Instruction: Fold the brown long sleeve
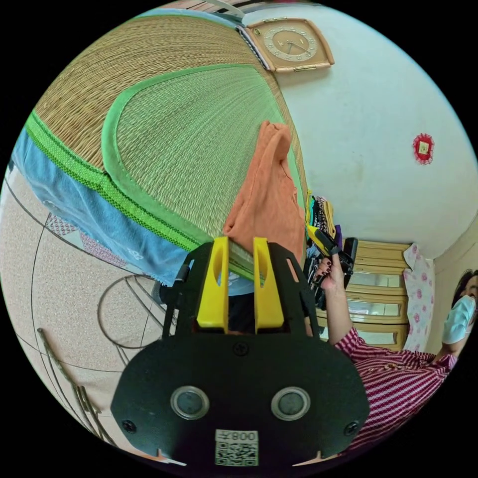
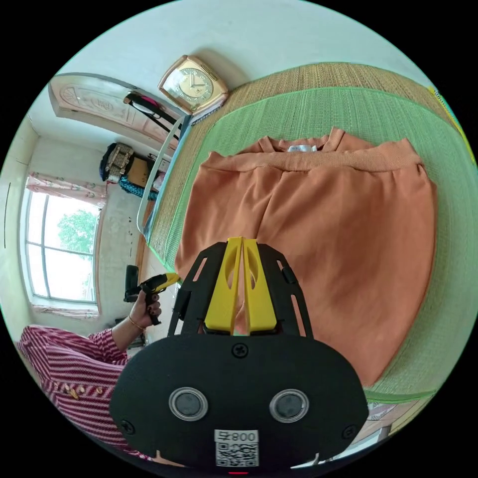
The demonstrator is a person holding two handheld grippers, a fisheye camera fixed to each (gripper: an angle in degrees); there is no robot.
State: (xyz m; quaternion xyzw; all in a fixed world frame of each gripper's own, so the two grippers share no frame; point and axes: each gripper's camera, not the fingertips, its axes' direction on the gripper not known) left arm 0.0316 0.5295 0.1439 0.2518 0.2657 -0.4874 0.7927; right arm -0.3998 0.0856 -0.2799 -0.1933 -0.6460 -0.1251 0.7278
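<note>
The brown long sleeve (image 2: 318, 234) lies flat on the green straw mat (image 2: 348, 109), doubled over so its ribbed hem sits just below the collar and white label. My right gripper (image 2: 242, 245) hovers over its near left part, jaws shut tip to tip; I cannot see fabric pinched. From the left gripper view the same garment (image 1: 269, 194) appears side-on at the mat's edge (image 1: 149, 219). My left gripper (image 1: 241, 244) is short of it, open, with nothing between its jaws. A hand holds each gripper: the right gripper (image 1: 323, 244) and the left gripper (image 2: 154, 285).
A person in a red striped shirt (image 1: 398, 378) stands beside the mat. A blue sheet (image 1: 89, 199) hangs under the mat edge above a patterned floor (image 1: 64, 298). A clock (image 2: 194, 85) leans on the wall; drawers (image 1: 378, 294) and a window (image 2: 59, 254) lie behind.
</note>
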